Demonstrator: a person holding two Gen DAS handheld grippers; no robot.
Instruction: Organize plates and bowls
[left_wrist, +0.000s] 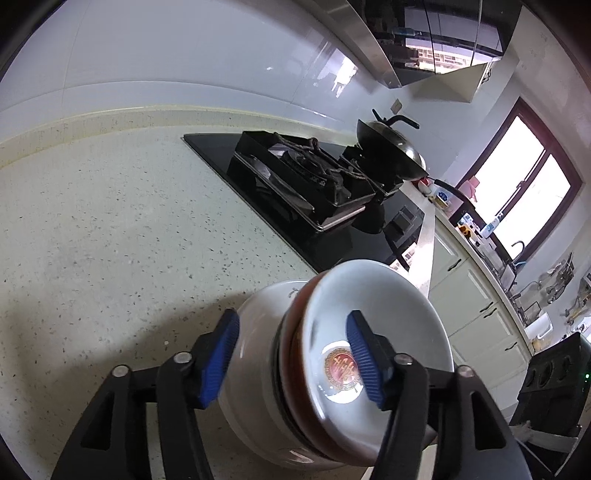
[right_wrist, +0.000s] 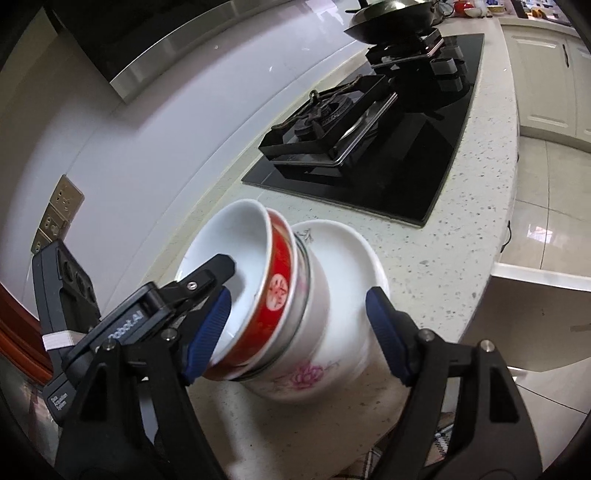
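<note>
The stack of bowls (right_wrist: 280, 310) sits between both pairs of jaws on the speckled counter (left_wrist: 110, 229). The left gripper (left_wrist: 291, 354) and right gripper (right_wrist: 295, 332) stand wide, pads seemingly just clear. A white-lined red bowl (right_wrist: 273, 284) nests in a flowered white one, on a white plate (right_wrist: 343, 254). Beyond lies the black stove (right_wrist: 369, 147).

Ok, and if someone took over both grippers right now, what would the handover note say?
Left gripper: open, one finger inside the top white bowl, the other outside the bowls.
Right gripper: open, straddling the bowls, no clamp visible.
Things: white bowl nested in a red bowl, above a floral bowl, all on a white plate on the counter.
Done: bowls stacked on the plate.
Left: probably just back both grippers out without tipping the bowls; no other loose dishes in view.
</note>
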